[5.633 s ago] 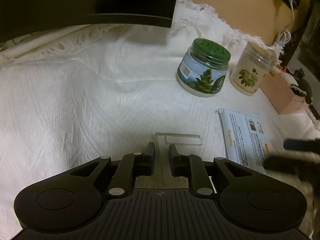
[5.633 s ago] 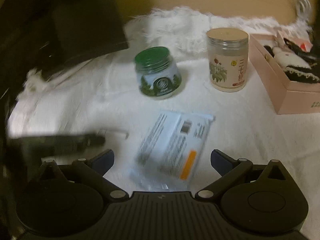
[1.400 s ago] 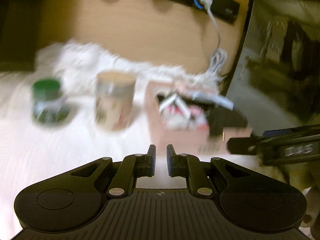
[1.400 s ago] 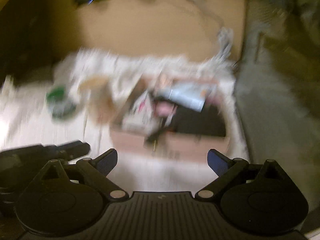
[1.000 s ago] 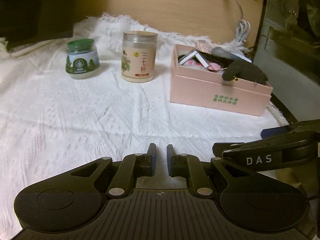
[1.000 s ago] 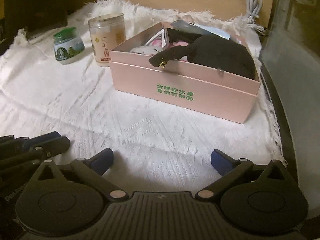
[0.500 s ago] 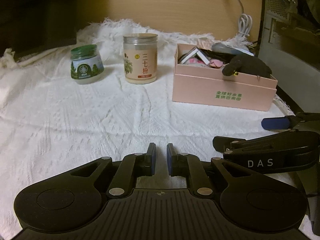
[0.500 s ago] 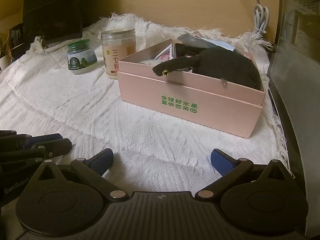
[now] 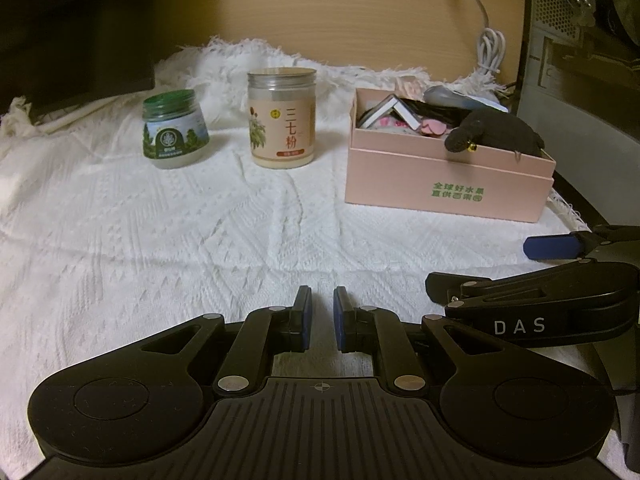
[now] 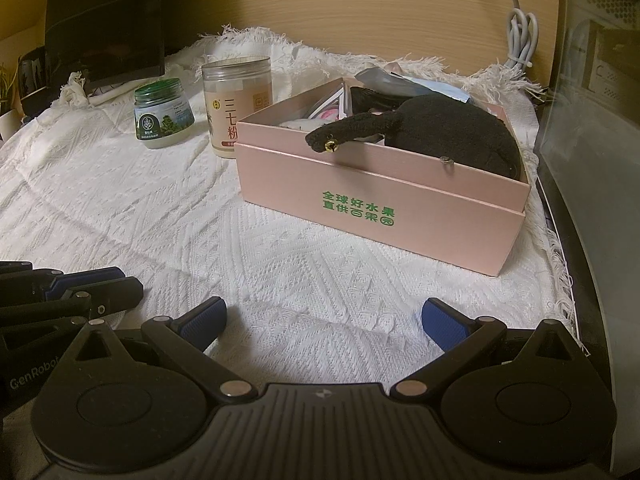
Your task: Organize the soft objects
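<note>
From the left wrist, your left claw (image 9: 319,318) is closed on nothing above the white cloth (image 9: 160,240); the pink box (image 9: 444,186) already holds the black plush (image 9: 500,134); from the right wrist, your right claw (image 10: 324,320) gapes empty; the sorting looks finished, so next withdraw, or tuck the plush's overhanging limb (image 10: 344,130) inside.

A white woven cloth (image 9: 168,216) with a raised, rough pattern and frayed fringe covers the bench. The pink box (image 10: 376,204) looks like matt cardboard. The black toy (image 10: 448,136) in it is fuzzy plush. Both jars (image 9: 282,120) look like clear, glossy plastic. The wall behind (image 9: 320,8) looks like smooth wood.
</note>
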Demonstrator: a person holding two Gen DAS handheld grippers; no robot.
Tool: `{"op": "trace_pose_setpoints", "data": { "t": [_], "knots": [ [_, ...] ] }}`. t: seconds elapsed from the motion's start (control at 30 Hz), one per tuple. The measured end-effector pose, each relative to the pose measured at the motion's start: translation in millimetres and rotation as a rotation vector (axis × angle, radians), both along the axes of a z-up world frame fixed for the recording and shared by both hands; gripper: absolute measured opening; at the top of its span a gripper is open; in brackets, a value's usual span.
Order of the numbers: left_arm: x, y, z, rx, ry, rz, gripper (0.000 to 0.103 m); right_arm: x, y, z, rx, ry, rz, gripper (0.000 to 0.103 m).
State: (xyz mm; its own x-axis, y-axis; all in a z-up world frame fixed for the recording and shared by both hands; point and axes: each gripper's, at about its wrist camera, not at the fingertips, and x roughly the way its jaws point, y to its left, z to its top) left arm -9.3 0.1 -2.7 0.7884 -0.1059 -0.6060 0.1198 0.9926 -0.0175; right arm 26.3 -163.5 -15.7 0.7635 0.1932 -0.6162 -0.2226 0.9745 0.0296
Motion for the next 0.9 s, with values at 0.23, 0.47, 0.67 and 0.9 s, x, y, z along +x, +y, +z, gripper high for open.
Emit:
{"op": "trace_pose_setpoints", "data": {
  "t": [0.23, 0.47, 0.67, 0.9],
  "knots": [
    [0.0, 1.7, 0.1, -0.002, 0.0, -0.002, 0.013, 0.1, 0.1, -0.1, 0.0, 0.0, 0.0, 0.103],
    [-0.1, 1.6, 0.2, -0.003, 0.0, -0.002, 0.013, 0.2, 0.2, -0.2, 0.0, 0.0, 0.0, 0.103],
    [-0.1, 2.0, 0.2, -0.004, 0.0, -0.003, 0.013, 0.2, 0.1, -0.1, 0.0, 0.0, 0.0, 0.103],
    [-0.1, 2.4, 0.2, -0.006, 0.0, -0.003, 0.013, 0.2, 0.1, -0.1, 0.0, 0.0, 0.0, 0.103]
  ]
}}
